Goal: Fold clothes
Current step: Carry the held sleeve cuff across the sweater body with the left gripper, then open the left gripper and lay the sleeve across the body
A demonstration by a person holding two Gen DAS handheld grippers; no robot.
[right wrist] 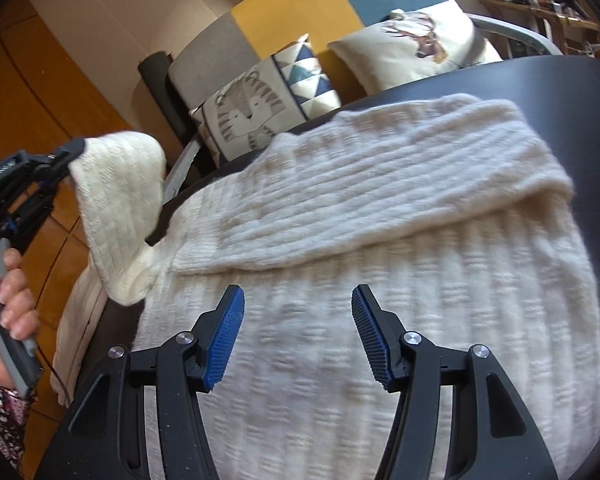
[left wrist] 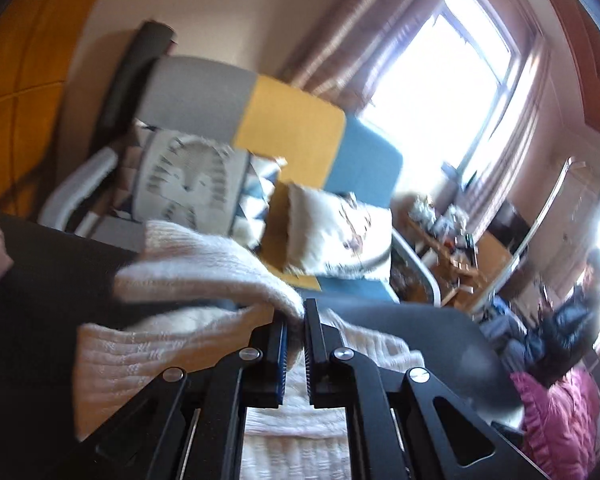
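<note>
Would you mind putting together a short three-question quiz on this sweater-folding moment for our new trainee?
1. True or false: the right gripper is shut on the cream sweater.
2. Which gripper holds the lifted sleeve: A) left gripper, B) right gripper, C) neither?
3. Fill in: the sweater lies on a dark ____.

Key: 1. False; its jaws stand open above the knit, holding nothing. 2. A; the left gripper is shut on the sleeve end, raised off the table edge. 3. Table.
</note>
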